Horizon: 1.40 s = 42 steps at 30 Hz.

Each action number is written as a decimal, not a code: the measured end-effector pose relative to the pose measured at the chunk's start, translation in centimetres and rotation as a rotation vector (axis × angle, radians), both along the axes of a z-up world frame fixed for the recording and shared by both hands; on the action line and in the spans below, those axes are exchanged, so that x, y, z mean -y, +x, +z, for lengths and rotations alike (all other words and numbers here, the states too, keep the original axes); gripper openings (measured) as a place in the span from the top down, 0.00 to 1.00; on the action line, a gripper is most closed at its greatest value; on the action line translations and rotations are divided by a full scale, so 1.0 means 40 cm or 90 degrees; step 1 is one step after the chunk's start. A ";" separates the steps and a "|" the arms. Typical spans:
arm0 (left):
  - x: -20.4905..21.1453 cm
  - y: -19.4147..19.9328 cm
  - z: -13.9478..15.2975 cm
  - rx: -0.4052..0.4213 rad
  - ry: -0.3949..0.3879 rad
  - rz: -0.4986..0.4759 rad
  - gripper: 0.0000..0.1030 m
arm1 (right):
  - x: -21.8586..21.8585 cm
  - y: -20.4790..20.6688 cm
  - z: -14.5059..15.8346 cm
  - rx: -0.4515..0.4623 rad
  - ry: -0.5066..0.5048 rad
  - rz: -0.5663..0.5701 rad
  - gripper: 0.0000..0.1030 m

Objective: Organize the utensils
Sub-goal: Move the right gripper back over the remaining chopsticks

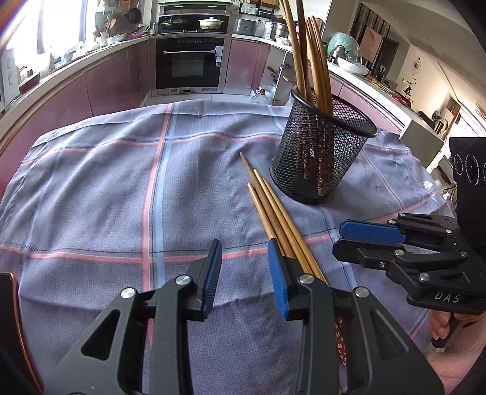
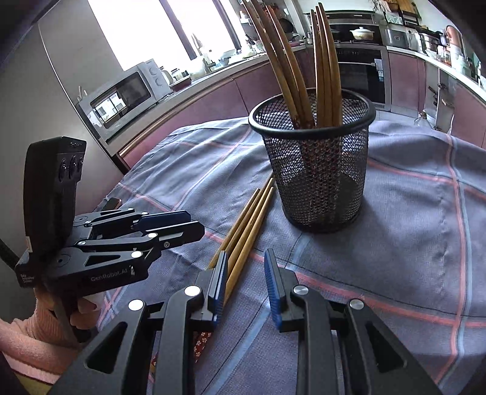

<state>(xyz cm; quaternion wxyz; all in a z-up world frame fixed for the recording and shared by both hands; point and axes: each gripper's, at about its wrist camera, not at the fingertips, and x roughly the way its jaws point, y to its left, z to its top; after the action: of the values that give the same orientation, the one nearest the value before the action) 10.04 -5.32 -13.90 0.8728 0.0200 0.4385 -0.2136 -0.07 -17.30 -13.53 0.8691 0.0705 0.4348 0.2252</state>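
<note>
Chopsticks (image 1: pixel 273 209) lay loose on the table (image 1: pixel 106 188) beside the mesh holder (image 1: pixel 322 158). They passed just outside each hand-held gripper's part-open, empty jaws: left (image 1: pixel 244 276), right (image 2: pixel 246 285).

bright window (image 2: pixel 145 27), pink kitchen cabinets (image 1: pixel 100 82), built-in oven (image 1: pixel 188 60), microwave (image 2: pixel 121 94).
</note>
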 end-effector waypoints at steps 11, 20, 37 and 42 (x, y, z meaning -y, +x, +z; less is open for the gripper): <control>0.021 -0.023 -0.004 -0.002 0.008 -0.003 0.70 | -0.009 0.007 -0.004 -0.004 0.003 -0.001 0.77; 0.033 -0.020 -0.021 -0.008 0.026 -0.004 0.70 | -0.020 0.024 -0.020 -0.020 -0.004 -0.012 0.77; 0.041 -0.011 -0.025 -0.013 0.022 -0.013 0.69 | -0.064 0.043 -0.040 -0.012 -0.074 -0.016 0.78; 0.040 -0.007 -0.019 -0.010 0.016 -0.014 0.69 | -0.053 0.037 -0.040 -0.013 -0.087 -0.018 0.78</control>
<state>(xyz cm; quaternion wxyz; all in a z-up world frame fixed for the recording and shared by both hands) 9.75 -6.90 -14.67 0.8664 0.0341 0.4480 -0.2180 1.39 -15.17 -15.12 0.8704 0.0194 0.4571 0.1819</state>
